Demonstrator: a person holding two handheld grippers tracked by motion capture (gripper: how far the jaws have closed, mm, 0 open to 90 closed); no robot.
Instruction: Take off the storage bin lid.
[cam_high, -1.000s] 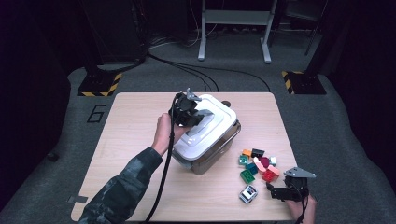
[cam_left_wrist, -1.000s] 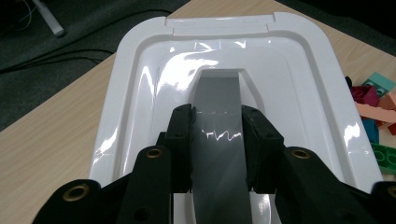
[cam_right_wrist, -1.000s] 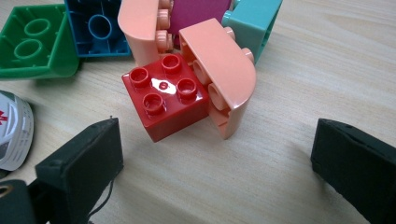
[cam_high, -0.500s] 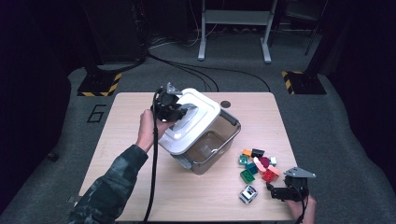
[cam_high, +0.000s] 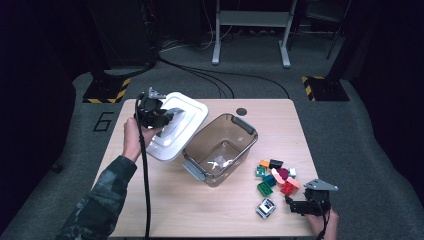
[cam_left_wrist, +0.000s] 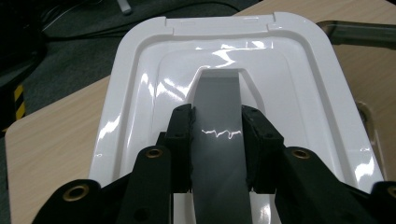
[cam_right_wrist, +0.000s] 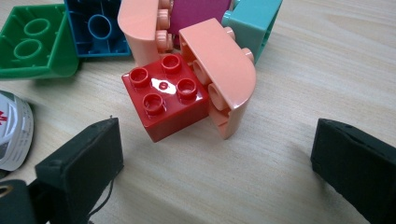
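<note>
Dark floor and cables surround a pale wooden table (cam_high: 210, 210). At its left side, the left gripper (cam_high: 167, 116) pinches the grey handle (cam_left_wrist: 217, 140) of a white lid (cam_high: 175, 135), holding it tilted beside the open clear container (cam_high: 220, 150) at the table's middle. To the right lies a cluster of coloured bricks (cam_high: 277, 175). At the near right corner, the right gripper (cam_high: 292, 202) rests with jaws spread wide, a red brick (cam_right_wrist: 166, 100) just ahead of them.

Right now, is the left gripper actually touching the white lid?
Touching. In the left gripper view, the left gripper has both black jaws pressed against the sides of the grey handle on the lid, with no gap on either side.
</note>
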